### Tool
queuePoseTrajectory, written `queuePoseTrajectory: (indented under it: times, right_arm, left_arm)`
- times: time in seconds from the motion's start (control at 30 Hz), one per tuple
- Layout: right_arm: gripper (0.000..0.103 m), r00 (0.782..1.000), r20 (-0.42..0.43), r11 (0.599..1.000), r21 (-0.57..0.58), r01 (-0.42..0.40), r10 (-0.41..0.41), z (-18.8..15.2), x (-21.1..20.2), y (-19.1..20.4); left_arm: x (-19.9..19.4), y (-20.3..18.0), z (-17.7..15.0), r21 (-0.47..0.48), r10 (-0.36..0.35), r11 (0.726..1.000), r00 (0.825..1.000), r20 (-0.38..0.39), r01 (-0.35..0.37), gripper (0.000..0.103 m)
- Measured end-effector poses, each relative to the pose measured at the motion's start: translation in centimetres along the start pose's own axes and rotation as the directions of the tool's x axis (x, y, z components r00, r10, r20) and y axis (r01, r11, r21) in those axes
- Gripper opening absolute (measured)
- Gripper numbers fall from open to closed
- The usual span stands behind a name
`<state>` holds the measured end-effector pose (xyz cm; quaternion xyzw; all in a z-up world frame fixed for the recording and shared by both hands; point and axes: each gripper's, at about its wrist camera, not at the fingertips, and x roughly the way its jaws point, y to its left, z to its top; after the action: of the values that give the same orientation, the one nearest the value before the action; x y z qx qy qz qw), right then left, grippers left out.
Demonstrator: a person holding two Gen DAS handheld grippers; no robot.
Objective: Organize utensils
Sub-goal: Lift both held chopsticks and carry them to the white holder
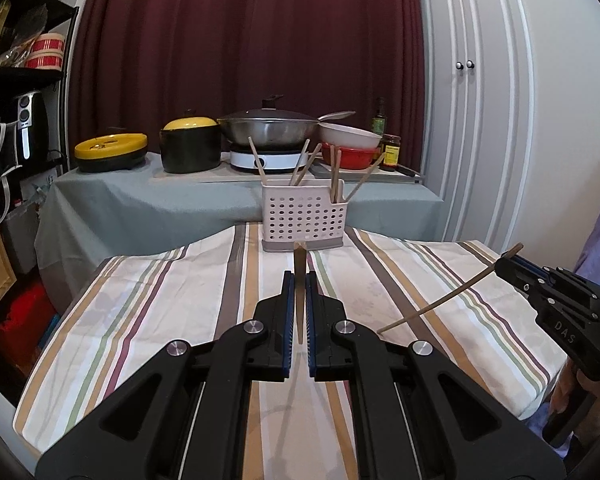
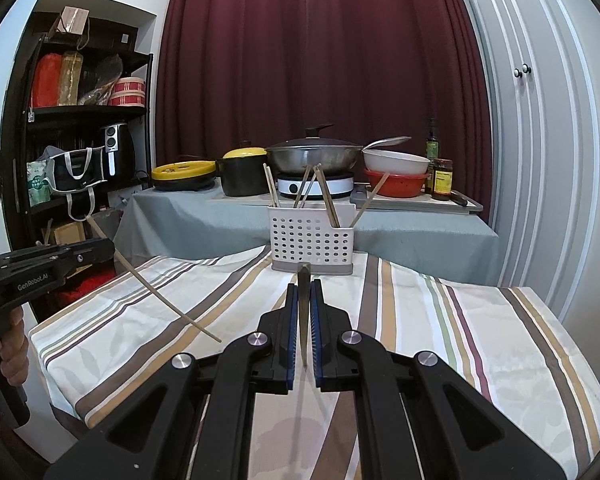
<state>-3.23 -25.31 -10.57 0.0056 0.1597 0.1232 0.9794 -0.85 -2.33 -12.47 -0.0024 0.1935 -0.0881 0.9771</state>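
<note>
Left gripper: my left gripper [image 1: 300,276] is closed down to a narrow slit on one chopstick [image 1: 299,292], which stands between the blue pads [image 1: 287,312] with its blunt end pointing toward the holder.
Left gripper, seen from the other side: in the right wrist view it [image 2: 104,246] comes in from the left edge, above the table's left edge, and its chopstick [image 2: 160,292] slants down over the cloth.
Right gripper: my right gripper [image 2: 305,286] is likewise nearly closed, pinching a second chopstick [image 2: 304,312] edge-on between its pads.
Right gripper, seen from the other side: in the left wrist view it [image 1: 504,260] sits at the right, and its chopstick [image 1: 440,302] angles down to the left with the thin tip over the cloth.
Holder: a white perforated utensil holder [image 1: 304,216] stands upright at the far edge of my table, straight ahead of both grippers.
Already in the holder: several chopsticks [image 1: 334,176] lean at different angles out of its top.
Table: covered with a striped cloth [image 1: 140,312].
Behind: a grey-draped counter [image 1: 140,196] carries pots, a wok [image 1: 268,128] on a white burner, and bowls.
Hands: part of my left hand [image 2: 8,344] grips its handle.
</note>
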Motion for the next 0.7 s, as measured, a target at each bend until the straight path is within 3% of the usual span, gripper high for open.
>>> queuePoseTrajectory:
  times: [0.7]
  right_arm:
    - [0.007, 0.999, 0.02, 0.999, -0.012, -0.03, 0.03, 3.3, 3.7, 0.2]
  left_arm:
    - [4.2, 2.7, 2.4, -0.055, 0.051, 0.997, 0.995, -0.082, -0.056, 0.006]
